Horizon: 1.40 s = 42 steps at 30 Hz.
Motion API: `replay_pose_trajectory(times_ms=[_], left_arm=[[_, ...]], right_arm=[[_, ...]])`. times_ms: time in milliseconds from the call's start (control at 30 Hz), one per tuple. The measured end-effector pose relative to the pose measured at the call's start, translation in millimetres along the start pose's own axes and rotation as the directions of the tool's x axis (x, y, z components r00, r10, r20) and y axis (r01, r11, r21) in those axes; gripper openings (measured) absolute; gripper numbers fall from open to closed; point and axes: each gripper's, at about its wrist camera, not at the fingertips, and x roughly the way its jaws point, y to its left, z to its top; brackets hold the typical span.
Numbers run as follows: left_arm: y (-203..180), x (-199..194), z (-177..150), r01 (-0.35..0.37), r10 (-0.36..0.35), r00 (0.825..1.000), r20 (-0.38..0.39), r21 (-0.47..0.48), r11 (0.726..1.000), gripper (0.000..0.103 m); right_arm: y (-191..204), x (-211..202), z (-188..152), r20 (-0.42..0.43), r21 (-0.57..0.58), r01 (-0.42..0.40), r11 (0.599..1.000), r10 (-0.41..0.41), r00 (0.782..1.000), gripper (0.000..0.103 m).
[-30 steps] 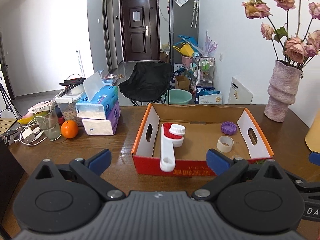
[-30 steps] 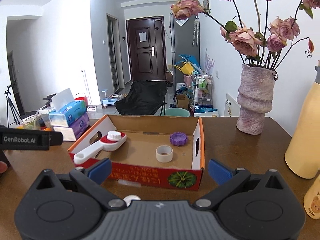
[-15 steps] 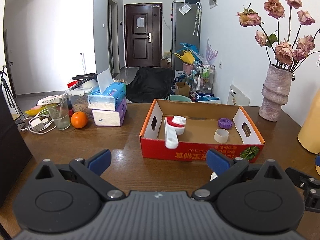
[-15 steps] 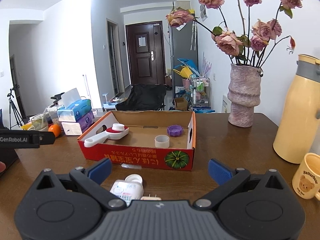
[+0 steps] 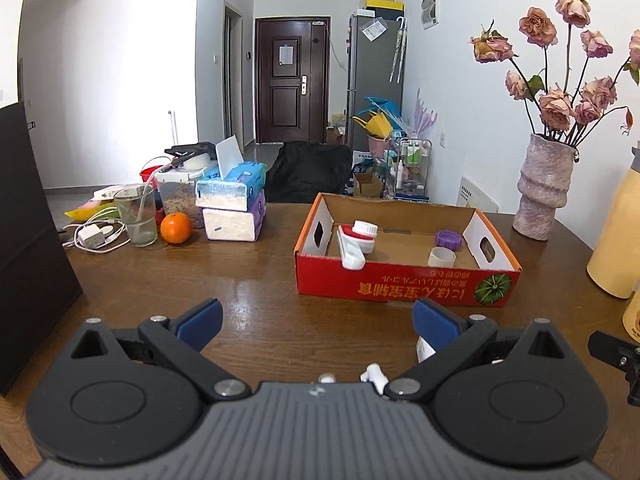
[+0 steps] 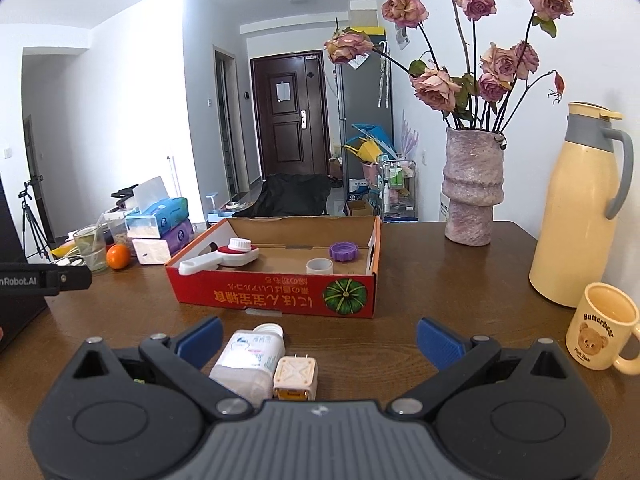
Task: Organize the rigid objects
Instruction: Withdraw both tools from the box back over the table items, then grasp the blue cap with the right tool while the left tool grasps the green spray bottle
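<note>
Red cardboard tray box [image 6: 276, 294] with pumpkin print sits mid-frame on the dark brown wooden table [image 6: 420, 280] in both views. Inside it: white-and-red handled brush [image 6: 224, 257] leaning over the left front wall, purple ribbed cap [image 6: 343, 251] at the right rear, white tape ring [image 6: 319, 266] in front of the cap.

Outside the box, lower centre of the right wrist view: white plastic bottle [image 6: 250, 358] lying on its side, touching a cream plug adapter [image 6: 295, 376] on its right. Both lie between the wide-open fingers of the right gripper [image 6: 318, 334], nothing gripped. Left gripper [image 5: 316, 320] also spread wide and empty over bare table.

Room: white walls, dark door [image 5: 292, 80] at the end of the hall, grey fridge [image 5: 374, 80]. Left of the table holds stacked tissue packs [image 5: 234, 208], an orange [image 5: 176, 228], a glass [image 5: 136, 216]. Right side holds a pink textured vase [image 6: 472, 188] of dried roses, a cream thermos jug [image 6: 576, 216], a bear-print mug [image 6: 600, 328].

Hard to read: in the left wrist view the bottle is mostly hidden behind the right finger and only white bits show. Box lettering is upside down. Thermos is cut by the frame edge there.

Versus 0.5 s ago: both cameras sit further back from the box; the bottle and adapter are now more fully in the right view.
</note>
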Motion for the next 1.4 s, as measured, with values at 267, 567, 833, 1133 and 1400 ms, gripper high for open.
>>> replay_pose_trajectory(times_ms=[267, 567, 833, 1133, 1400], left_arm=[[5.6, -9.3, -26.7, 0.007, -0.007, 1.0, -0.03, 0.005, 1.0, 0.103], [10.4, -16.2, -55.3, 0.025, -0.024, 0.997, -0.073, 0.01, 1.0, 0.103], [10.8, -14.5, -79.7, 0.032, -0.03, 0.992, -0.121, 0.016, 0.999, 0.103], [9.8, -6.4, -101.0, 0.038, -0.035, 0.985, -0.169, 0.011, 0.999, 0.103], [6.6, 2.6, -108.8, 0.049, -0.046, 0.978, -0.202, 0.009, 0.999, 0.103]], right_arm=[[0.5, -14.6, -22.4, -0.016, 0.0, -0.011, 1.0, 0.011, 1.0, 0.103], [-1.9, -26.3, -44.2, -0.046, 0.003, -0.013, 1.0, 0.013, 0.999, 0.103], [-10.2, -26.1, -67.5, -0.098, 0.017, -0.007, 1.0, 0.008, 0.995, 0.103], [-17.8, -15.5, -92.9, -0.162, 0.019, 0.002, 1.0, 0.001, 0.987, 0.103], [-22.3, 1.4, -106.6, -0.207, 0.024, 0.004, 1.0, 0.001, 0.978, 0.096]])
